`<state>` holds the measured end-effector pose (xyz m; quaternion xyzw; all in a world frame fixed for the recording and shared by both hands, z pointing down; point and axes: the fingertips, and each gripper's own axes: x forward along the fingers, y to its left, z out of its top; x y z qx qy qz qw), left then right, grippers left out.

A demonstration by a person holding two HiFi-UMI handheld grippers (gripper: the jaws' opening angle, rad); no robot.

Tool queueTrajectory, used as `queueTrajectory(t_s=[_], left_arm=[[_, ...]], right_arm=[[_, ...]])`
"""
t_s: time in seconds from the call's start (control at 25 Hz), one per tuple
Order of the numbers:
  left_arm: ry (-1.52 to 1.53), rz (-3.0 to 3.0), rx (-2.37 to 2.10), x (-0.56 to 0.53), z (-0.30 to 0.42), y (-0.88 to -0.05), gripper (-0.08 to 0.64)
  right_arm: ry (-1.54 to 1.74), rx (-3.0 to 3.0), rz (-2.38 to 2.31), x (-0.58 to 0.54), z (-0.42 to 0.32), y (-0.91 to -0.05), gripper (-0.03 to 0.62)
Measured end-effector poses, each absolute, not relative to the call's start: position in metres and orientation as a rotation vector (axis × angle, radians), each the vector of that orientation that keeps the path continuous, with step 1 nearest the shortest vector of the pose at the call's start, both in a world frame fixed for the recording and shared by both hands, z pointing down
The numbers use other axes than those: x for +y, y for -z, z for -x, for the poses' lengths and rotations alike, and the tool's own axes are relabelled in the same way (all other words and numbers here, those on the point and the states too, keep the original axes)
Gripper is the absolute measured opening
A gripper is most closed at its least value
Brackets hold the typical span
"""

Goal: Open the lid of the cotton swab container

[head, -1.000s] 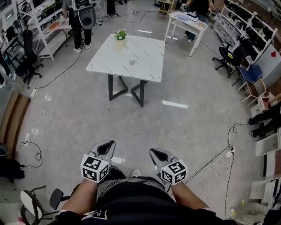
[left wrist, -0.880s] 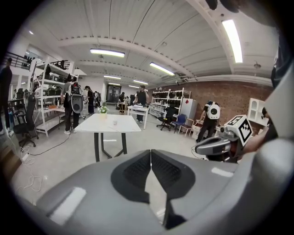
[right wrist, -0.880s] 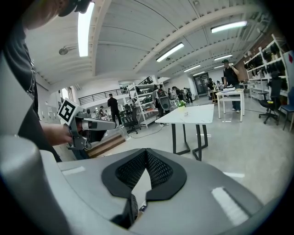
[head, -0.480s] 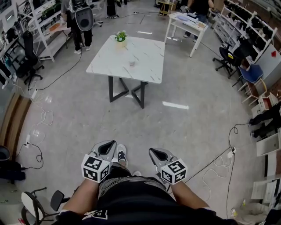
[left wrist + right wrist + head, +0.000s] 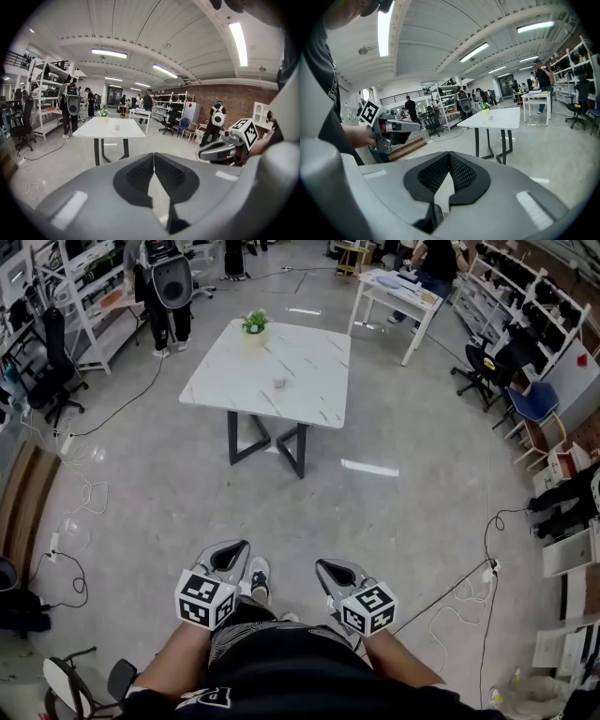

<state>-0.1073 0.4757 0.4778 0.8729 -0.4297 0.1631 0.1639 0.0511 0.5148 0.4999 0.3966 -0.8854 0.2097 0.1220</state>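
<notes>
The cotton swab container [image 5: 279,382] is a small pale object standing far ahead on a white marble table [image 5: 314,357]; in the left gripper view the container [image 5: 116,126] is a tiny speck on the tabletop. Both grippers are held low, close to the person's body and well short of the table. My left gripper [image 5: 232,547] is shut with nothing in it, its dark pads [image 5: 140,172] meeting at the tips. My right gripper [image 5: 327,566] is shut and empty too, its tips [image 5: 449,154] closed together.
A small potted plant [image 5: 254,323] stands at the table's far left corner. Grey floor lies between me and the table, with cables [image 5: 473,577] at the right and left. A second white table [image 5: 398,289], office chairs [image 5: 480,364], shelving and standing people ring the room.
The person has stepped forward: a shoe has come into view between the grippers and the view has shifted slightly. Both grippers keep their place and stay shut.
</notes>
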Motion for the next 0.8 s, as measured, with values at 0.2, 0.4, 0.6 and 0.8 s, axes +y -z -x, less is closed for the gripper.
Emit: queueTrajectory(t_s=[0.2, 0.4, 0.6, 0.8], left_arm=[[-0.461, -2.489, -1.212, 0.437, 0.111, -0.479, 0.06], [-0.44, -2.513, -1.2, 0.388, 0.11, -0.472, 0.06], [-0.429, -2.53, -1.173, 0.335, 0.114, -0.468, 0.06], [-0.443, -2.555, -1.145, 0.284, 0.122, -0.463, 0.06]], right_arm=[[-0.609, -2.577, -1.16, 0.478, -0.047, -0.498, 0.0], [-0.589, -2.564, -1.152, 0.433, -0.043, -0.492, 0.0], [-0.577, -2.545, -1.176, 0.38, -0.036, -0.485, 0.0], [-0.579, -2.536, -1.204, 0.332, -0.024, -0.479, 0.0]])
